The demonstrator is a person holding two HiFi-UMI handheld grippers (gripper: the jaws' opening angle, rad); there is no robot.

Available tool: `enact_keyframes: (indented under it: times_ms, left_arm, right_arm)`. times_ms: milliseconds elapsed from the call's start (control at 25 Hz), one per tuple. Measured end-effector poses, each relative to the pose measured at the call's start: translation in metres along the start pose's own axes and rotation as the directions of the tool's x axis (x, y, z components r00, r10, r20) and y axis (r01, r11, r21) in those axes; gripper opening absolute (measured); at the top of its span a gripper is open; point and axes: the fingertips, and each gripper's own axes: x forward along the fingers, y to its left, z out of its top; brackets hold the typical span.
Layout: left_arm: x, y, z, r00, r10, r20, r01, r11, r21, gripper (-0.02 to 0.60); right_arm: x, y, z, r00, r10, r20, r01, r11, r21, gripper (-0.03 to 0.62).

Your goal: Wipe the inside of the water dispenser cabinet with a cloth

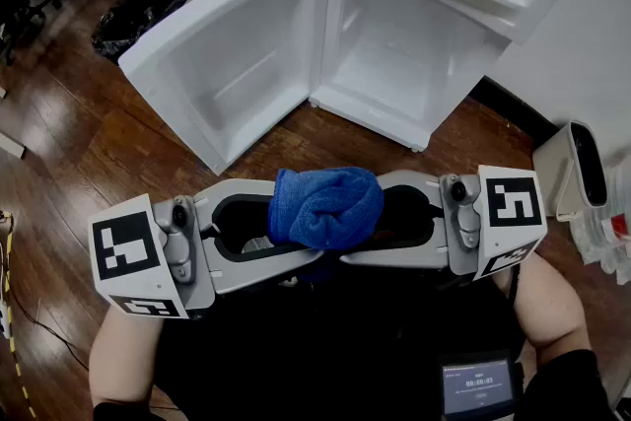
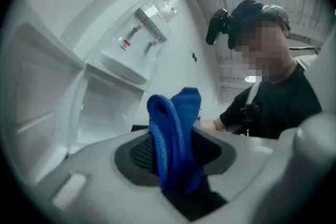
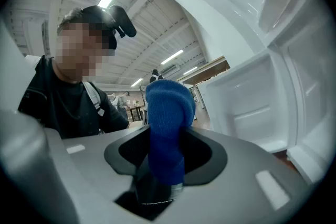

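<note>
A folded blue cloth [image 1: 325, 207] hangs in front of my chest, pinched from both sides. My left gripper [image 1: 314, 257] reaches in from the left, jaws shut on the cloth [image 2: 170, 139]. Facing it from the right, my right gripper [image 1: 345, 257] is also shut on the cloth [image 3: 167, 123]. Beyond them on the floor stands the white water dispenser cabinet [image 1: 463, 44], its inside bare and white. Its door [image 1: 222, 64] is swung open to the left. The dispenser's taps [image 2: 143, 26] show above the cabinet in the left gripper view.
A black bag [image 1: 143, 10] lies on the wooden floor [image 1: 69, 143] at the back left. A white bin-like unit [image 1: 580, 168] stands at the right by the wall. A small screen [image 1: 478, 387] hangs on the person's chest.
</note>
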Motion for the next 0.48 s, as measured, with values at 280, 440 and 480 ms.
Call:
enact_keyframes:
  times_ms: [280,440,480]
  left_arm:
    - [0.001,0.006,-0.005,0.999,0.045,-0.027,-0.044,0.999,0.017,0.170]
    - [0.000,0.011,-0.003,0.997,0.072,-0.017,-0.072,0.997,0.010,0.170]
    - [0.000,0.012,-0.001,0.997,0.077,-0.004,-0.077,0.997,0.003,0.172]
  right_arm:
    - [0.001,-0.007,0.001,0.999,-0.032,0.007,0.031,0.999,0.024,0.195]
    - [-0.002,-0.015,0.003,0.998,-0.062,0.029,0.060,0.997,0.053,0.144]
    - [-0.003,-0.015,0.005,0.997,-0.062,0.042,0.060,0.996,0.061,0.141]
